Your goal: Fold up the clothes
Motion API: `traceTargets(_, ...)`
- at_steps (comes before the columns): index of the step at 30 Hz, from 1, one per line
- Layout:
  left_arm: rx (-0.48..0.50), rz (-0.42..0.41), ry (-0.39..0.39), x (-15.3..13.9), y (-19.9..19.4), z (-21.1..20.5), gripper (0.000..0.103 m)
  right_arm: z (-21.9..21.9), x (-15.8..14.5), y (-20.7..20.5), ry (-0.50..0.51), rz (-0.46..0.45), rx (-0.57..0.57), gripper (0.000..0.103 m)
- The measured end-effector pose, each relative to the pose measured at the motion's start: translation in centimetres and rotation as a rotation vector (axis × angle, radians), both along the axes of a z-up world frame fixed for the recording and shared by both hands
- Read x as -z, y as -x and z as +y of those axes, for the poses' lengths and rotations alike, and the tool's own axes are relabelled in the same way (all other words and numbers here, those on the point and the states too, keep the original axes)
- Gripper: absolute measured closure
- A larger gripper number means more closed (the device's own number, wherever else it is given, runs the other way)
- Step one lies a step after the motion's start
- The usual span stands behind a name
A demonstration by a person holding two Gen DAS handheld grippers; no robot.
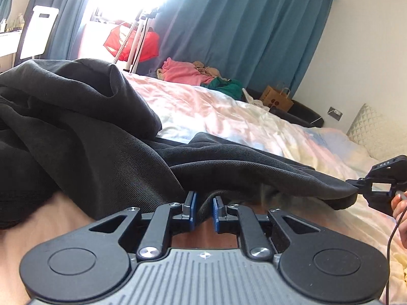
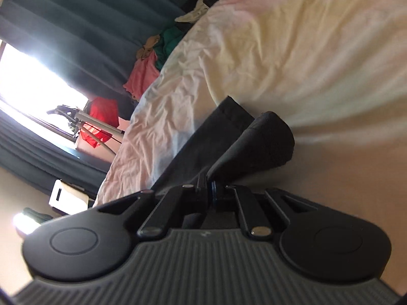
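A black garment (image 1: 84, 127) lies crumpled on the pale bed cover (image 1: 229, 111), bunched high at the left and stretched out to the right. My left gripper (image 1: 203, 207) sits at its near edge, the jaws a little apart. A fold of the black fabric lies between the blue pads (image 1: 193, 203) without being pinched. At the right edge, my right gripper (image 1: 357, 186) is shut on the garment's far end, with a hand (image 1: 399, 203) behind it. In the right wrist view, the right gripper (image 2: 209, 186) clamps the black cloth (image 2: 264, 139), which juts up off the bed.
A pile of pink and green clothes (image 1: 183, 72) lies at the bed's far edge. Beyond it stand a tripod (image 1: 137, 43), teal curtains (image 1: 229, 25) and a paper bag (image 1: 277, 99). A quilted pillow (image 1: 376, 132) is at the right and a white chair (image 1: 38, 33) at the left.
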State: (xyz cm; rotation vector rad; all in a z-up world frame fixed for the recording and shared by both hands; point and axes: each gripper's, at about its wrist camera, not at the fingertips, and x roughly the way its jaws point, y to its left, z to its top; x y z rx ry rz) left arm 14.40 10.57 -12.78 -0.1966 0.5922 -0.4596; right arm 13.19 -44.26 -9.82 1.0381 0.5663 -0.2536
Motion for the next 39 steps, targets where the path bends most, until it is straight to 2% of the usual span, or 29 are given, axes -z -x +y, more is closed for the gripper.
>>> traceTargets(1, -0.005, 0.006, -0.019, 0.1, 1.8, 0.2, 0.090, 0.1, 0.4, 0.3, -0.015, 0.012, -0.004, 0.097)
traceTargets(2, -0.008, 0.007, -0.032, 0.5, 1.9, 1.1, 0.090, 0.2, 0.9, 0.5, -0.033, 0.009, -0.004, 0.097)
traceTargets(4, -0.019, 0.012, -0.068, -0.2, 4.9, 0.2, 0.090, 0.4, 1.7, 1.0, -0.072, 0.002, -0.005, 0.095)
traceTargets(5, -0.028, 0.021, -0.076, -0.8, 5.1, -1.3, 0.089, 0.5, 2.4, 1.2, -0.118, -0.005, -0.006, 0.095)
traceTargets(9, -0.053, 0.042, -0.072, -1.5, 3.3, -2.2, 0.089, 0.0, 5.3, 2.0, -0.340, 0.001, 0.043, 0.094)
traceTargets(10, -0.054, 0.039, -0.078, -1.5, 3.0, -2.5, 0.089, -0.2, 5.7, 2.0, -0.366, -0.002, 0.051, 0.092)
traceTargets(12, -0.056, 0.034, -0.090, -1.5, 2.4, -3.1, 0.089, -0.5, 6.5, 2.0, -0.416, -0.009, 0.067, 0.086)
traceTargets(17, -0.057, 0.033, -0.102, -1.2, 1.4, -4.2, 0.089, -1.1, 7.7, 1.4, -0.485, -0.031, 0.106, 0.056)
traceTargets(18, -0.057, 0.034, -0.101, -1.1, 1.3, -4.3, 0.089, -1.2, 7.9, 1.3, -0.489, -0.036, 0.117, 0.056)
traceTargets(22, -0.055, 0.038, -0.101, -0.9, 0.9, -4.6, 0.088, -1.2, 7.3, -0.3, -0.412, -0.040, 0.065, 0.058)
traceTargets(24, -0.055, 0.040, -0.100, -0.9, 0.8, -4.7, 0.088, -0.9, 6.5, -1.2, -0.329, -0.020, 0.030, 0.073)
traceTargets(25, -0.055, 0.040, -0.099, -0.8, 0.7, -4.8, 0.088, -0.8, 6.1, -1.6, -0.289, -0.011, 0.015, 0.092)
traceTargets(26, -0.056, 0.040, -0.097, -0.8, 0.7, -4.8, 0.088, -0.7, 5.8, -1.8, -0.268, -0.013, 0.019, 0.095)
traceTargets(33, -0.045, 0.041, -0.065, -1.1, 0.7, -4.7, 0.086, -2.1, 3.0, -2.0, -0.093, -0.101, 0.079, 0.096)
traceTargets(35, -0.014, 0.047, -0.052, -1.4, 1.0, -4.5, 0.078, -2.8, 2.8, -2.3, -0.054, -0.124, 0.088, 0.096)
traceTargets(37, 0.000, 0.067, -0.046, -1.7, 1.6, -4.1, 0.054, -3.3, 3.2, -2.7, -0.034, -0.124, 0.089, 0.096)
traceTargets(39, -0.007, 0.092, -0.020, -2.2, 2.4, -3.4, 0.042, -3.6, 3.7, -3.0, -0.032, -0.111, 0.090, 0.096)
